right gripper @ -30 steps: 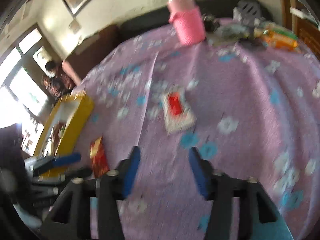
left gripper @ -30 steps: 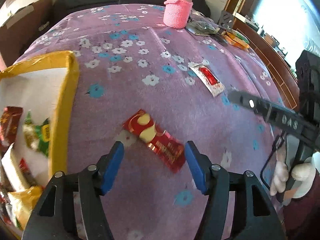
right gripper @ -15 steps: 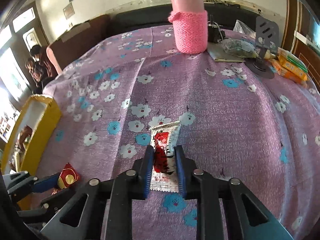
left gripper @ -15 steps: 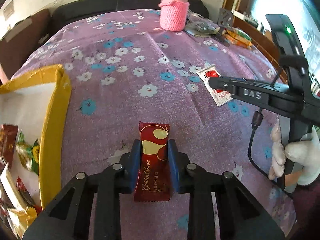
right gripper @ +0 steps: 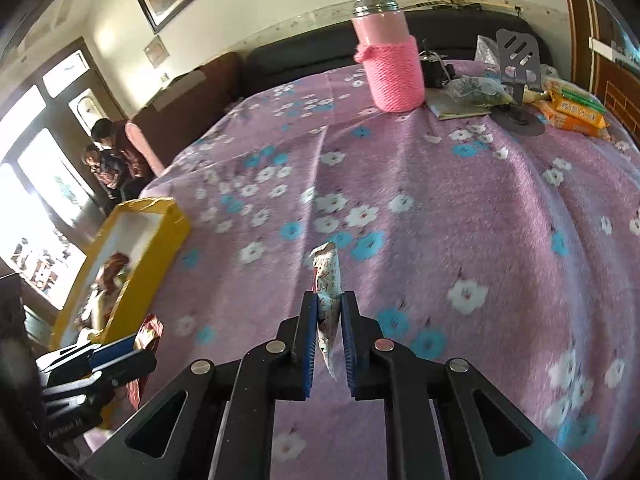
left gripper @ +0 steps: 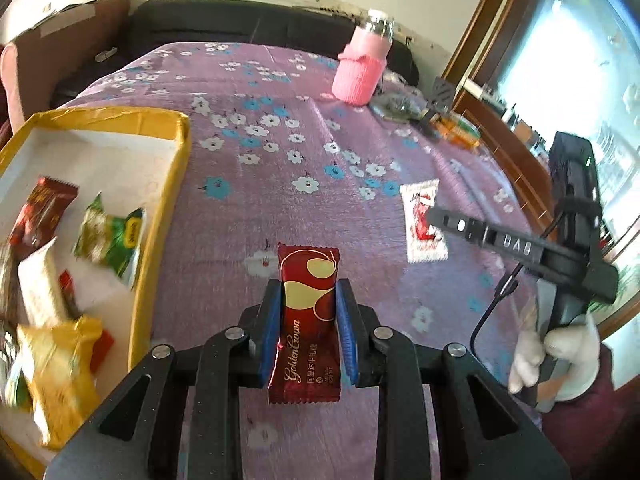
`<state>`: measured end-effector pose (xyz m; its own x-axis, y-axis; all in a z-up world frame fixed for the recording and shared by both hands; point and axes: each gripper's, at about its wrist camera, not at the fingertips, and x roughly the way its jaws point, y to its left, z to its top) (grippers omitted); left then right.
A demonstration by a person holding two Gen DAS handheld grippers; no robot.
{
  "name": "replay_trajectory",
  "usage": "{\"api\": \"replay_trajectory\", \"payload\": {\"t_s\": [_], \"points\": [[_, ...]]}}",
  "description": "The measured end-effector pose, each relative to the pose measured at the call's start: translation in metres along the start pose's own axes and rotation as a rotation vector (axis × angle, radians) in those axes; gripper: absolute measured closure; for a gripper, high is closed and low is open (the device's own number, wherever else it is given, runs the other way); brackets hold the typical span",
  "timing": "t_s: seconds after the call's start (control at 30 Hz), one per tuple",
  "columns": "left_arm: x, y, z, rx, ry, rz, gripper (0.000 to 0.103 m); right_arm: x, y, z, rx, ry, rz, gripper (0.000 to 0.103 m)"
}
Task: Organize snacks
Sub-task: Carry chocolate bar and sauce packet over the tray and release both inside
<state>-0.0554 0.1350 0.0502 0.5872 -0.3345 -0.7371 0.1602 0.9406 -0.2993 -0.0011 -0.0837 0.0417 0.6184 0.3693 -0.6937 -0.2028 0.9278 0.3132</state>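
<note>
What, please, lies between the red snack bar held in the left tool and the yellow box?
Only bare flowered cloth lies between the red snack bar and the yellow box, as the left wrist view shows.

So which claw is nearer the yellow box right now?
Left. The left claw, gripping the red snack, sits right beside the yellow box; the right claw is farther out over the cloth.

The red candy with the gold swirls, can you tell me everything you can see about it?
The red candy is a shiny foil-like wrapper, dark red with gold curved shapes and gold lettering reading "GoldenCrown", with crimped zigzag ends. It looks sealed and slightly puffy. The left gripper is shut on it, its blue pads pressing both long sides, so it points straight away from the camera. It is over the purple flowered cloth, just right of the yellow box.
</note>
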Motion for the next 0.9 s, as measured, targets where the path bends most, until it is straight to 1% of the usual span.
{"api": "replay_trajectory", "payload": {"t_s": [0.17,0.3,0.4,0.53,0.73,0.8,0.9], "points": [[-0.019,0.007,-0.010,-0.043,-0.032,-0.039,0.079,-0.017,0.008,-0.023,0.030,0.012,0.070,0.091],[-0.033,0.022,-0.015,-0.084,-0.060,-0.050,0.079,-0.026,0.019,-0.028,0.043,0.018,0.121,0.091],[-0.046,0.037,-0.018,-0.123,-0.091,-0.046,0.079,-0.032,0.036,-0.027,0.032,0.017,0.154,0.091],[-0.067,0.064,-0.023,-0.178,-0.142,-0.023,0.079,-0.036,0.072,-0.022,-0.016,0.020,0.193,0.091],[-0.093,0.110,-0.028,-0.261,-0.195,-0.003,0.079,-0.026,0.127,-0.014,-0.078,0.038,0.233,0.091],[-0.102,0.126,-0.023,-0.283,-0.211,-0.005,0.079,-0.019,0.150,-0.009,-0.104,0.048,0.250,0.091],[-0.111,0.142,-0.009,-0.283,-0.230,0.018,0.079,-0.007,0.180,0.000,-0.139,0.058,0.267,0.091]]}}
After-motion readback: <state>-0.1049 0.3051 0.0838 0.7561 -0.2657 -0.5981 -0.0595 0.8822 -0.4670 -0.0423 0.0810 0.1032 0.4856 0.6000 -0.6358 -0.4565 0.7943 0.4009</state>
